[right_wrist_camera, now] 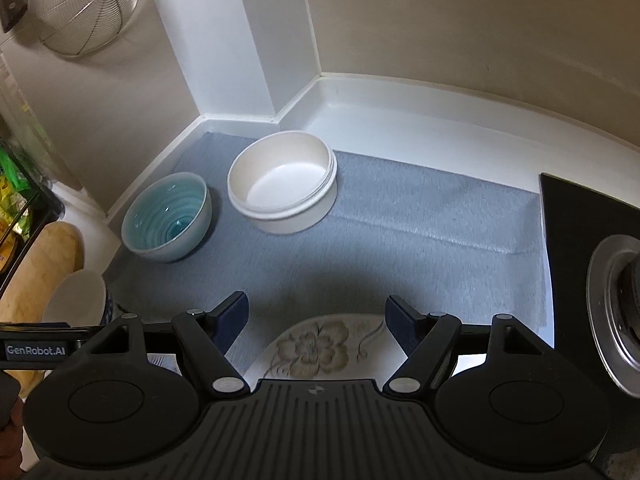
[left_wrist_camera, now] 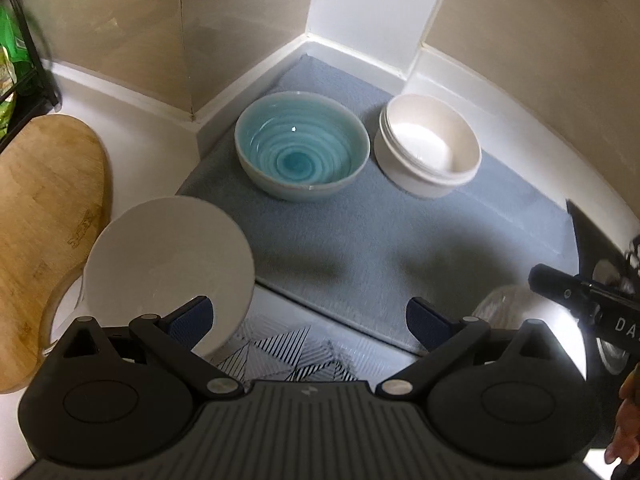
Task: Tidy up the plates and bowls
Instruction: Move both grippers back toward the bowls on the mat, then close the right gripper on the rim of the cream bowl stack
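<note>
Right tongs (right_wrist_camera: 316, 322) wide and empty, floral plate (right_wrist_camera: 316, 350) directly beneath and between the jaws, on the counter's grey mat (right_wrist_camera: 400, 240); left tongs (left_wrist_camera: 310, 320) likewise wide, further off

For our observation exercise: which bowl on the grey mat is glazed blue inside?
The left bowl, with turquoise spiral rings inside; the cream bowl beside it is plain.

A grey-blue mat (right_wrist_camera: 420, 216) spreads ahead of and under the jaws, reaching the white wall corner. Left of the jaws lies a wooden cutting board (left_wrist_camera: 44, 216), with a black wire rack (left_wrist_camera: 24, 60) holding green packets beyond it. A wire-mesh strainer (right_wrist_camera: 86, 4) hangs high left; a stove burner ring (right_wrist_camera: 616, 312) sits right.
</note>
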